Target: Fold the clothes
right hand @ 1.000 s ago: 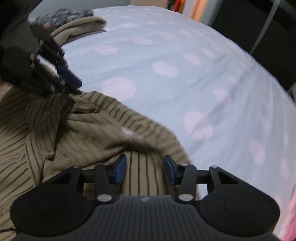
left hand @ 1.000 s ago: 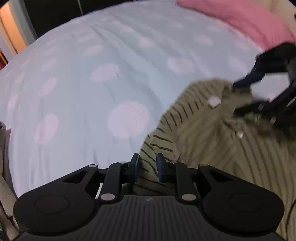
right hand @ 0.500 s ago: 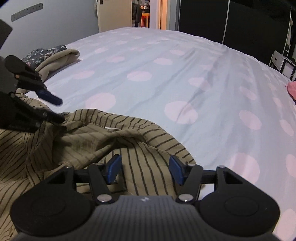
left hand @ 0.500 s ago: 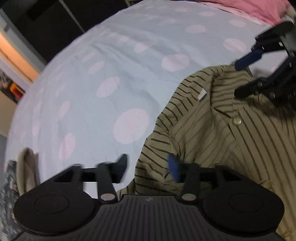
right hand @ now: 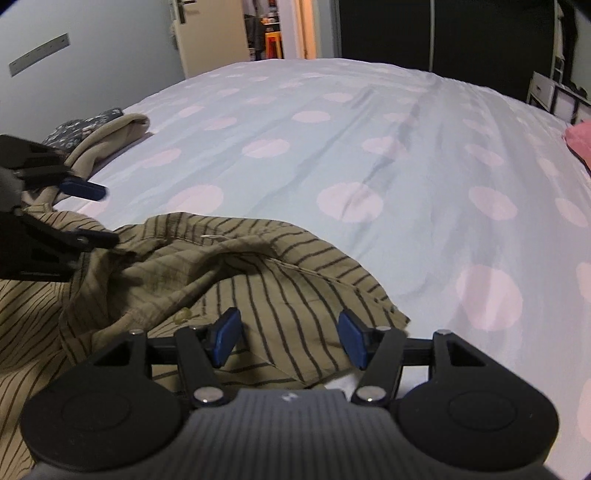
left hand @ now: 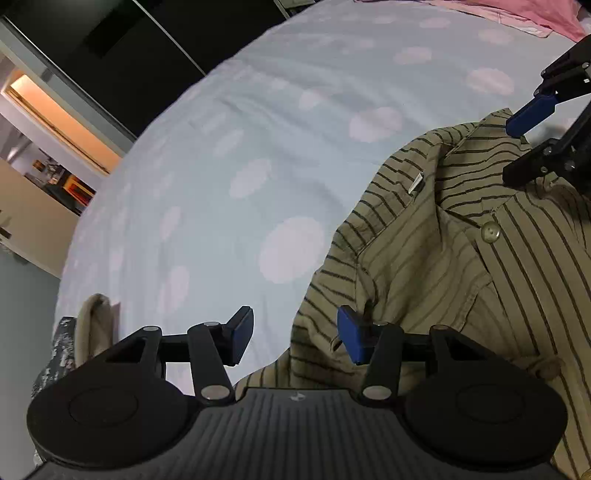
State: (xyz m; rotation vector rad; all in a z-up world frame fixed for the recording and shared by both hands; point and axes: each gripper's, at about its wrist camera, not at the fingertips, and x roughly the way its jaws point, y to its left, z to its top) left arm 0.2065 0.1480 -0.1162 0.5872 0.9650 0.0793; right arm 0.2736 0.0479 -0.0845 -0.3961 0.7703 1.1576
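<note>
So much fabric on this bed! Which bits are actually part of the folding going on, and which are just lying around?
Part of the job:
- olive-green shirt with dark stripes, spread on the bed
- left gripper, fingers open
- right gripper, fingers open

Just lying about:
- pale blue bedsheet with pink dots
- beige folded garment
- dark floral cloth beside it
- pink fabric

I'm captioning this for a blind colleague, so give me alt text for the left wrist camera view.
The open left gripper hovers over the shoulder of an olive striped shirt lying on a pale blue bedspread with pink dots. The right gripper, also open, sits near the shirt's collar at upper right, and folded clothes lie at far left.
</note>
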